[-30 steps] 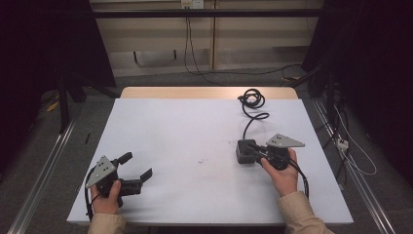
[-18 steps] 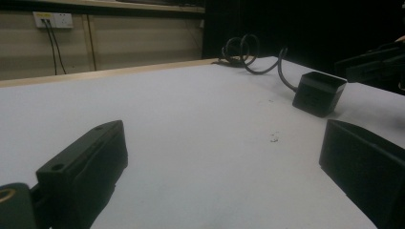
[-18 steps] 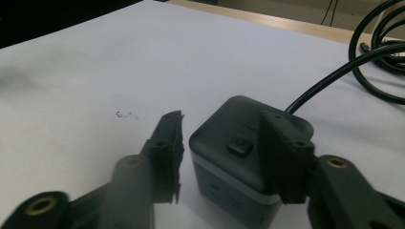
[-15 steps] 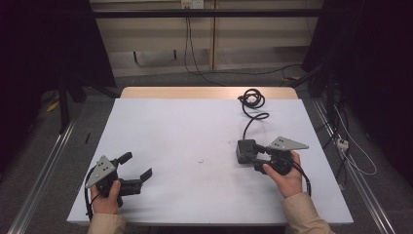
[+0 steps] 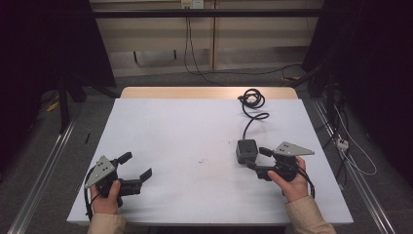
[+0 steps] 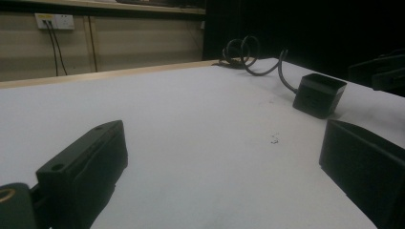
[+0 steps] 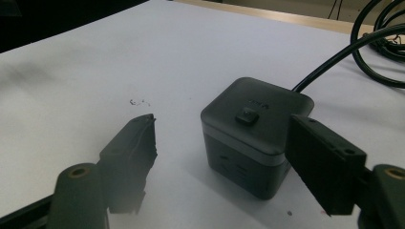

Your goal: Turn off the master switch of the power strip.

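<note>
The right claw has just been opening; its jaws now stand apart around the black cube power adapter without pressing it. That looks like a release, cube left on the desk. Well left of the cube, the left claw gapes empty.

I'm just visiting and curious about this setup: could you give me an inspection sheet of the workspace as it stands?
Surface: white table, bare but for a few small dark specks near the middle.
Job's things: black cube-shaped power block standing upright, a button on top.
Clutter: nothing seen.
Grippers: left gripper open, holding nothing, resting near the front edge; right gripper open beside the block, its jaws have just been opening; one jaw lies close along the block's side, contact unclear.
Cables: the block's black cord runs back to a loose coil at the far edge.
Surroundings: wall socket with leads, dark curtains, floor cables.
</note>
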Demonstrator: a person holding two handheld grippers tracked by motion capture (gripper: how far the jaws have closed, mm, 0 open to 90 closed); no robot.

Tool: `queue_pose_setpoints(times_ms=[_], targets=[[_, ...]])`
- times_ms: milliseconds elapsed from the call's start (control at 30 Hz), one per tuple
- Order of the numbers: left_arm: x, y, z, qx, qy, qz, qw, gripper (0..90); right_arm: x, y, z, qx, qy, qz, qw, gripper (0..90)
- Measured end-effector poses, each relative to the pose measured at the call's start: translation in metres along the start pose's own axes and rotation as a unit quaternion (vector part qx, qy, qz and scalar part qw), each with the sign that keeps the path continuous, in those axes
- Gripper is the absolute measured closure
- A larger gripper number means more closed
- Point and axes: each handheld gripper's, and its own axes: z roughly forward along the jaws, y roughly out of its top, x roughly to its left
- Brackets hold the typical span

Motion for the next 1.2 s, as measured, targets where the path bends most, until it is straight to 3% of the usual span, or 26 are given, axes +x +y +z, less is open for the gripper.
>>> queue_pose_setpoints(times_ms=[1200], targets=[[0.001,0.000,0.000,-0.001,0.002,-0.002,1.0000,2.1,-0.002,-0.025,-0.024,0.001,-0.009,-0.005,1.0000,19.5]])
